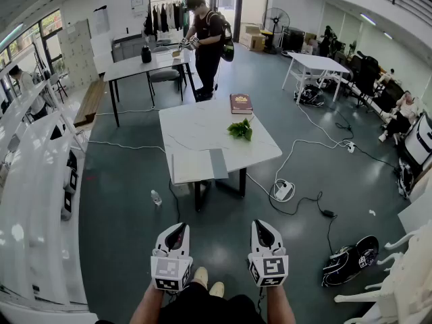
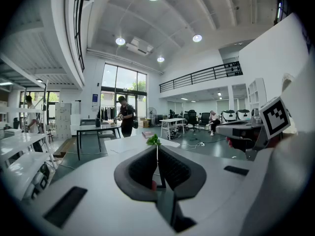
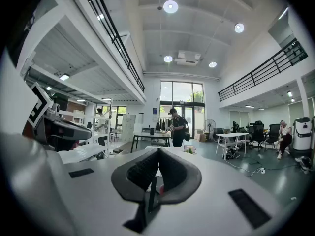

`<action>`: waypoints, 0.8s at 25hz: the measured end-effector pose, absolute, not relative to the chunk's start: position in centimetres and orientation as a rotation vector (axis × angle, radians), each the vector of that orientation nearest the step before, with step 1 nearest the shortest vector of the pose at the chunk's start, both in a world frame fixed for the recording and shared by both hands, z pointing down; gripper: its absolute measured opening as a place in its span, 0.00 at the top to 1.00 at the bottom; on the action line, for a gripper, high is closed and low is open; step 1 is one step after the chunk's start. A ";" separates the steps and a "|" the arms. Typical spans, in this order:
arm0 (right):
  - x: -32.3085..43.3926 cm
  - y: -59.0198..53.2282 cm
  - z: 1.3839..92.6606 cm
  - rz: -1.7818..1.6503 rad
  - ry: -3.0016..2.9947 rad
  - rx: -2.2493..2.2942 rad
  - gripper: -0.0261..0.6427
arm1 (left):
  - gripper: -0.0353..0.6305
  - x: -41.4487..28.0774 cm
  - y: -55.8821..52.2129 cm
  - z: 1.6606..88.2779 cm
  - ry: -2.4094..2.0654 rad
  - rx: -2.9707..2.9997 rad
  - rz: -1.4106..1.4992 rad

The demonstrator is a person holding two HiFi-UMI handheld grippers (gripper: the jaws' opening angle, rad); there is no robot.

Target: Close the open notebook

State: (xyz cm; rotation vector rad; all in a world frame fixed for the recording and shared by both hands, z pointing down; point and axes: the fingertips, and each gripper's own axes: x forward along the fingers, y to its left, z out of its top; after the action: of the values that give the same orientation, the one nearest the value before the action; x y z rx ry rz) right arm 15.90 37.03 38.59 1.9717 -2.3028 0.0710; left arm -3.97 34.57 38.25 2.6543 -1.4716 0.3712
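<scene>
Open notebook (image 1: 200,165): lying flat at near edge of white table (image 1: 202,123), well apart from both grippers; left gripper (image 1: 178,229), right gripper (image 1: 260,227): jaws clenched together, empty; advised: approach first, part jaws, lift one leaf by outer edge, fold across spine.

We read this as a large open-plan lab or office hall. The ceiling is high, with round recessed lights (image 3: 171,6), a tall glazed front (image 3: 184,95) and a mezzanine railing (image 2: 202,75) along one wall. Loose cables (image 1: 297,147) and a power strip (image 1: 283,190) lie on the grey floor. White counters (image 1: 202,130) stand well apart. Office chairs (image 1: 368,73), a pedestal fan (image 1: 277,20), a clothes rack (image 1: 165,15) and white shelving (image 1: 34,181) line the edges. A person (image 1: 206,36) stands at a far counter.
</scene>
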 end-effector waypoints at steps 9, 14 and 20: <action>16.3 36.7 38.7 0.081 -2.312 1.981 0.94 | 0.91 -3.4 34.2 38.3 -1.473 2.663 0.368; 17.0 35.4 39.0 0.088 -2.299 1.983 0.94 | 0.91 -2.6 32.9 38.4 -1.462 2.665 0.378; 18.4 31.1 39.6 0.105 -2.289 1.993 0.94 | 0.91 -1.2 28.5 38.9 -1.447 2.670 0.391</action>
State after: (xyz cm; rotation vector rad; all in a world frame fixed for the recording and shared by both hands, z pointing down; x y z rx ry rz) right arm 18.38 31.13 39.62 1.9934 -2.2886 0.1054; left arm -1.20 28.53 38.86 2.6699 -1.4472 0.3907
